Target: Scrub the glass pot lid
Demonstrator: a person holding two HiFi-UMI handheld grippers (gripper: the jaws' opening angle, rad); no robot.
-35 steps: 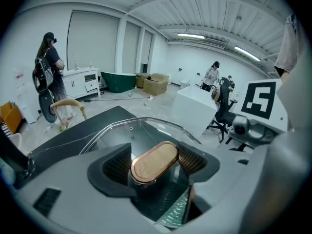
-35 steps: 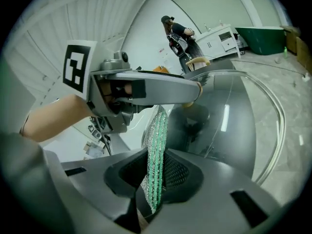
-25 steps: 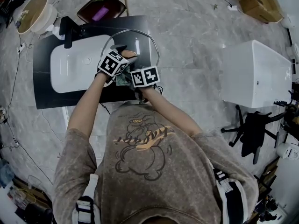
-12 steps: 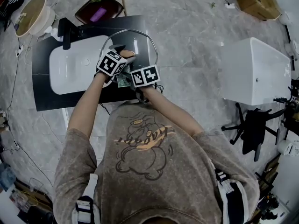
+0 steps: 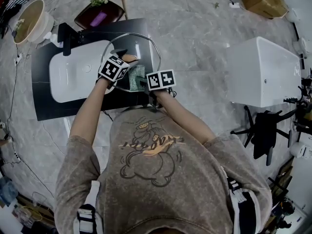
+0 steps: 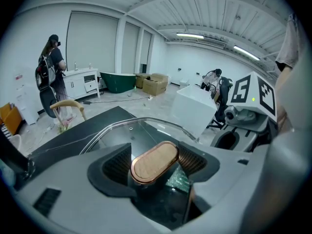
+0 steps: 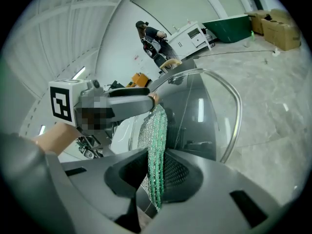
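On the matt black bench [image 5: 41, 89], at 3 o'clock of the glossy white oval basin [image 5: 73, 74], the left tongs [image 6: 155, 164] are clamped on the oval wooden knob [image 5: 129, 58] of the glass pot lid [image 5: 146, 35]. The lid is a clear round pane with a thin metal rim, reaching toward 12 o'clock from both tongs. At 4 o'clock of the knob, the right tongs [image 7: 156, 174] pinch a flat, knitted green-and-silver scrub pad [image 7: 153, 130] just beside the glass.

Clear glass pot lid [image 5: 142, 49] with a silver rim and a tan wooden knob [image 6: 155, 161] edged in copper. Green-and-silver mesh cloth [image 7: 155, 135]. Grey left tongs [image 6: 156, 168] and right tongs [image 7: 157, 177] with black ribbed pads and black-and-white marker cubes [image 5: 161, 79]. Black surface [image 5: 53, 106], white basin [image 5: 73, 77], grey marbled floor [image 5: 204, 28].
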